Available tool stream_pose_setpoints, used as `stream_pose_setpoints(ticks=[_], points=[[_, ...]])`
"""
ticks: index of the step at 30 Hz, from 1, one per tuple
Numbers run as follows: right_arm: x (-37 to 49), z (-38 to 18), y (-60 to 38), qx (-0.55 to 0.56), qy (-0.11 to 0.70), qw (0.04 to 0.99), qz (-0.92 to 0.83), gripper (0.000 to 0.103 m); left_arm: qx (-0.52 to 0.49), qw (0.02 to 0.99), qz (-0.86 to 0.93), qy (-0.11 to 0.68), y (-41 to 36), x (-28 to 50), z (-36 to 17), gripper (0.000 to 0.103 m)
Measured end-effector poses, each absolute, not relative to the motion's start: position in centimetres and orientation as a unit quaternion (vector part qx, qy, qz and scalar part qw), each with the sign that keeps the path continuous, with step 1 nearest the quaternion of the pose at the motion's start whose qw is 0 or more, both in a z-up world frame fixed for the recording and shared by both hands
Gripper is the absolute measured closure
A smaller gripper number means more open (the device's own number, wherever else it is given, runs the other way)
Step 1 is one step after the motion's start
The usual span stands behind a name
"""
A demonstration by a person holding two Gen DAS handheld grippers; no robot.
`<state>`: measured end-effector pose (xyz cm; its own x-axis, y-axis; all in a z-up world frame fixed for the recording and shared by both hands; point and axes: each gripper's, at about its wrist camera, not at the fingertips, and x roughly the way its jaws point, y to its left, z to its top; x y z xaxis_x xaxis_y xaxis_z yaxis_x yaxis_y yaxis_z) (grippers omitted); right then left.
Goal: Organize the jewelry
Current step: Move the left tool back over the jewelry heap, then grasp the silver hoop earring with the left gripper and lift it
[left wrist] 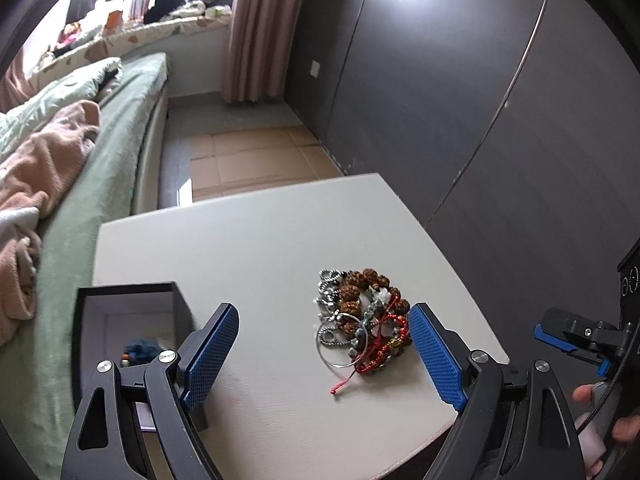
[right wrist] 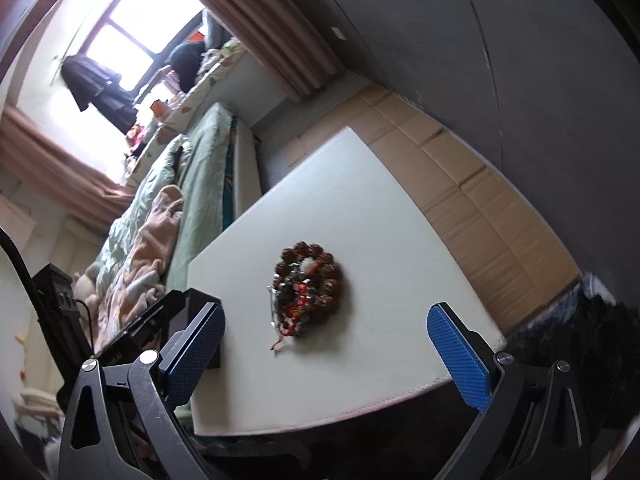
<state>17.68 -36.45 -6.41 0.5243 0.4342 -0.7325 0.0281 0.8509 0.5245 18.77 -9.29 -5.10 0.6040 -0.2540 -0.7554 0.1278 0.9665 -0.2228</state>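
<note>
A pile of jewelry (left wrist: 362, 318) lies on the white table (left wrist: 260, 240): a brown bead bracelet, silver chains and rings, and a red cord bracelet. My left gripper (left wrist: 324, 344) is open above the table, its right finger just beside the pile. An open black box (left wrist: 128, 320) with a blue item inside stands at the left, behind the left finger. My right gripper (right wrist: 326, 344) is open and empty, above the table's near edge. The pile (right wrist: 308, 290) lies beyond it. The right gripper also shows at the right edge of the left wrist view (left wrist: 576, 340).
A bed with green bedding (left wrist: 100, 140) and a pink blanket runs along the table's left side. A dark wardrobe (left wrist: 480, 100) stands at the right. Cardboard (left wrist: 260, 160) covers the floor beyond the table. The black box partly shows in the right wrist view (right wrist: 188, 320).
</note>
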Motion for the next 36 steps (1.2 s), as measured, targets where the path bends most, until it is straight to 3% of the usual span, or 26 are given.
stream_pose_setpoints(ticks=[4, 10, 22, 28, 30, 32, 36], points=[[18.5, -7.4, -37.0, 0.264, 0.487, 0.824, 0.121, 0.008, -0.082, 0.875, -0.121, 0.461, -10.1, 20.0, -6.6, 0.035], [19.6, -8.1, -36.6, 0.261, 0.5, 0.816, 0.124, 0.009, -0.075, 0.844, -0.142, 0.511, -12.0, 21.3, -9.2, 0.059], [21.2, -8.8, -36.0, 0.262, 0.513, 0.808, 0.124, 0.009, -0.03, 0.83, -0.143, 0.538, -14.3, 22.2, -11.6, 0.066], [22.0, -9.3, -35.0, 0.249, 0.525, 0.804, 0.127, 0.009, -0.015, 0.826, -0.148, 0.543, -14.7, 22.4, -12.5, 0.092], [22.2, -9.7, -34.5, 0.245, 0.531, 0.801, 0.132, 0.009, -0.02, 0.828, -0.149, 0.541, -14.4, 22.4, -12.1, 0.094], [22.5, -10.0, -33.8, 0.241, 0.537, 0.796, 0.14, 0.021, -0.034, 0.826, -0.158, 0.54, -13.9, 22.4, -11.5, 0.094], [22.9, -11.0, -32.1, 0.233, 0.554, 0.784, 0.157, 0.035, -0.053, 0.826, -0.165, 0.536, -13.0, 22.3, -10.7, 0.094]])
